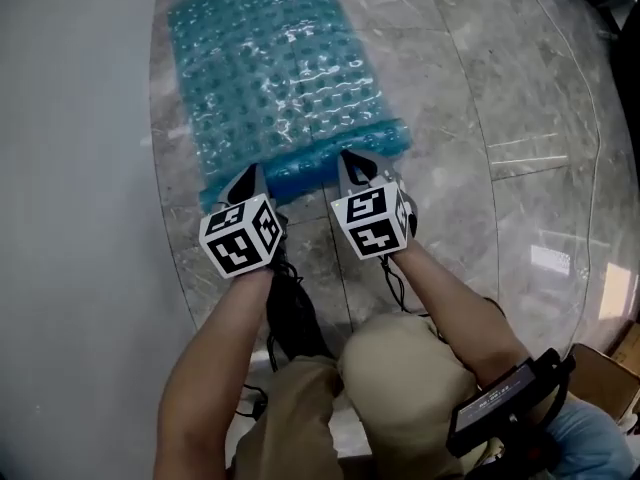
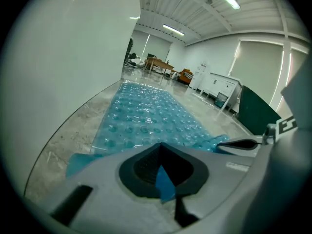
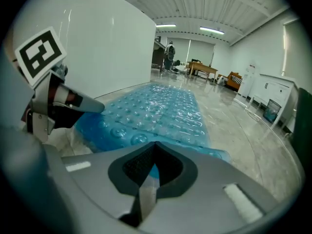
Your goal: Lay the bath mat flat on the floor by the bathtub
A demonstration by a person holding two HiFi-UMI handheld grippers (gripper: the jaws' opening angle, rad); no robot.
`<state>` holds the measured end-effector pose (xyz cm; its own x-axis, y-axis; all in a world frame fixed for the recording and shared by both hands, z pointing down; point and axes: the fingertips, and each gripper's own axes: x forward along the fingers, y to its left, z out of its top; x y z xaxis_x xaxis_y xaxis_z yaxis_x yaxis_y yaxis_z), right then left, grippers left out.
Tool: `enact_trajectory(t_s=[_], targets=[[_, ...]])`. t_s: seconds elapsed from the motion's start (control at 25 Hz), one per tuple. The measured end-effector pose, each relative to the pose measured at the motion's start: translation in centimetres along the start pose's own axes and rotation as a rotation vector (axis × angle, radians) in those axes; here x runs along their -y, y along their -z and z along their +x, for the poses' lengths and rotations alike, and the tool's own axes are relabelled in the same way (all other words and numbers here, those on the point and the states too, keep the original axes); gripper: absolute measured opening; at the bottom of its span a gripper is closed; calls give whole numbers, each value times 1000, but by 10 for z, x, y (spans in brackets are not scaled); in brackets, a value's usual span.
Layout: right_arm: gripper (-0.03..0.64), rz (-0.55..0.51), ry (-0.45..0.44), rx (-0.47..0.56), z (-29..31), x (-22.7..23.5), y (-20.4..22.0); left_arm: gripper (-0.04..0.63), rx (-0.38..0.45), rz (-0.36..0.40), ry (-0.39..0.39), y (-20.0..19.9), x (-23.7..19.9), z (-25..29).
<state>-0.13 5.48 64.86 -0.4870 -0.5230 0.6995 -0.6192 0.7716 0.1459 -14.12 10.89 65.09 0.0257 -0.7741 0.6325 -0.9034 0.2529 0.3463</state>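
**Both grippers clamped on the near edge of the bath mat beside the bathtub**

The blue bath mat (image 1: pixel 275 78) lies on the marble floor (image 1: pixel 480 108), running lengthwise along the white wall of the bathtub (image 1: pixel 70 118). Its long left edge sits just beside the foot of the bathtub. Most of the mat is spread out with its bumpy side up. The end farthest from the bathtub's near corner is flat on the floor, while the near end is curled into a darker blue fold and is raised off the floor.

The left gripper (image 1: pixel 255 176) is the one closer to the bathtub and bites the near edge of the mat at its left part. In the left gripper view its jaws are closed together, with a thin sliver of blue mat pinched between them (image 2: pixel 163 175), and the rest of the mat (image 2: pixel 146 116) stretches away ahead.

The right gripper (image 1: pixel 352 163) is the one farther from the bathtub and grips the same near edge toward its right corner. In the right gripper view its jaws are likewise pressed tight on a strip of the mat (image 3: pixel 148 177). From there the mat (image 3: pixel 156 108) runs forward alongside the bathtub (image 3: pixel 97 48).

The two grippers are side by side and near each other, both pointing forward and down at the mat's near edge. The person kneels behind them, one knee (image 1: pixel 400 368) on the floor away from the bathtub.
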Motion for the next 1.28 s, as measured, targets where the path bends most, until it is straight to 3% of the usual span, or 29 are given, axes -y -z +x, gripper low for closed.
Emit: enact_trajectory(t_s=[0.2,0.4,0.6,0.8,1.04,1.28], targets=[[6,87,-104,33,-21,2,-15,6,-31,44,5,22,10,-17],[8,82,-53,4,-6,22,-13,6,-63,28,18,53,20,-38],[6,38,-30,-16,-9,19,13,8,-64,109,0,65,34,-55],[6,50,-68,-19,-35,2,43,8,-76,19,-24,83,47,-84],[6,-9,-64,-22,-53,6,63,8,-5,46,20,38,69,-123],[6,-8,-68,6,-72,-9,72,8,-30,0,-25,66,48,-85]])
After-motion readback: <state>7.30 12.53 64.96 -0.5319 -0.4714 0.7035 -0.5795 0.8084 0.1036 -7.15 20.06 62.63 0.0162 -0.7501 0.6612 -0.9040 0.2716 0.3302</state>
